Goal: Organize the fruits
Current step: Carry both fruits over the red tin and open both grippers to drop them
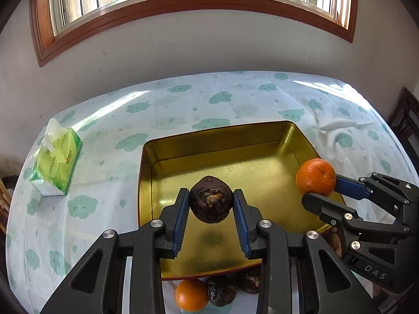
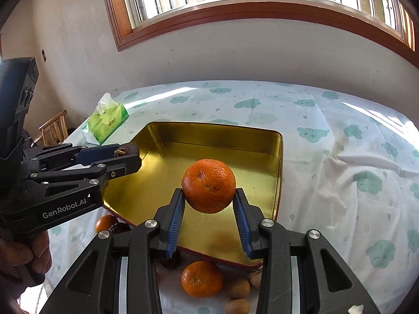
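My left gripper (image 1: 211,201) is shut on a dark brown wrinkled fruit (image 1: 211,199) and holds it above the empty gold tin tray (image 1: 183,151). My right gripper (image 2: 208,196) is shut on an orange (image 2: 208,186) and holds it over the tray (image 2: 262,141). In the left wrist view the right gripper (image 1: 318,184) and its orange (image 1: 315,177) are at the tray's right rim. In the right wrist view the left gripper (image 2: 129,154) with the brown fruit (image 2: 129,148) is at the tray's left side.
Loose fruit lies on the cloud-print tablecloth in front of the tray: an orange (image 1: 191,295), dark fruits (image 1: 221,290), another orange (image 2: 201,278) and small tan fruits (image 2: 237,287). A green tissue pack (image 1: 56,162) stands at the left. A wall and a window are behind.
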`<state>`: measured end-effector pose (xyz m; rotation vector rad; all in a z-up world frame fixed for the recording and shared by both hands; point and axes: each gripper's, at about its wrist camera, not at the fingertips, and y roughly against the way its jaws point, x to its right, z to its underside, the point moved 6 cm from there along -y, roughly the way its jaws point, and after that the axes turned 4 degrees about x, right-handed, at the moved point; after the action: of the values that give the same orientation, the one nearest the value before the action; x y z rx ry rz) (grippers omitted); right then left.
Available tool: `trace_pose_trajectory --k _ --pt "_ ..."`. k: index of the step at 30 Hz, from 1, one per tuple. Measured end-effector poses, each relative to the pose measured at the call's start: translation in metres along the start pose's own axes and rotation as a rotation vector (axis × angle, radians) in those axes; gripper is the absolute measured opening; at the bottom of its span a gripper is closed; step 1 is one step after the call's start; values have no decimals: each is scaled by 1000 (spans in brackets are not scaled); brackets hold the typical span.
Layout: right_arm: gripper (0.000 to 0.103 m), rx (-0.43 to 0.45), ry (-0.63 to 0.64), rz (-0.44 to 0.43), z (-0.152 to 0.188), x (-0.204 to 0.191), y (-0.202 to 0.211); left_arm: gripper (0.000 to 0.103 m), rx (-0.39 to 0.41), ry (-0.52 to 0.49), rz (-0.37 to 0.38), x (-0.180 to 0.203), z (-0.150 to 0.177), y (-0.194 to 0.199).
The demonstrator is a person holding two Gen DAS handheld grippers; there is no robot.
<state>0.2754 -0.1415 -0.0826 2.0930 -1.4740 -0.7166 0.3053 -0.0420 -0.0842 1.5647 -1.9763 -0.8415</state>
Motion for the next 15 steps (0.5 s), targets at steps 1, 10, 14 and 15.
trace_pose_trajectory --k 1,10,14,15 --pt "35 -8 0 1 0 1 -5 35 -9 0 0 0 1 -4" --pt "38 -8 -3 -2 -8 9 -22 55 -53 -34 11 3 6 -25" --pt "38 61 -54 -14 -17 23 7 81 19 -54 -6 1 3 -5" --pt "38 87 -72 -24 -16 28 20 82 32 -42 5 -1 4 3"
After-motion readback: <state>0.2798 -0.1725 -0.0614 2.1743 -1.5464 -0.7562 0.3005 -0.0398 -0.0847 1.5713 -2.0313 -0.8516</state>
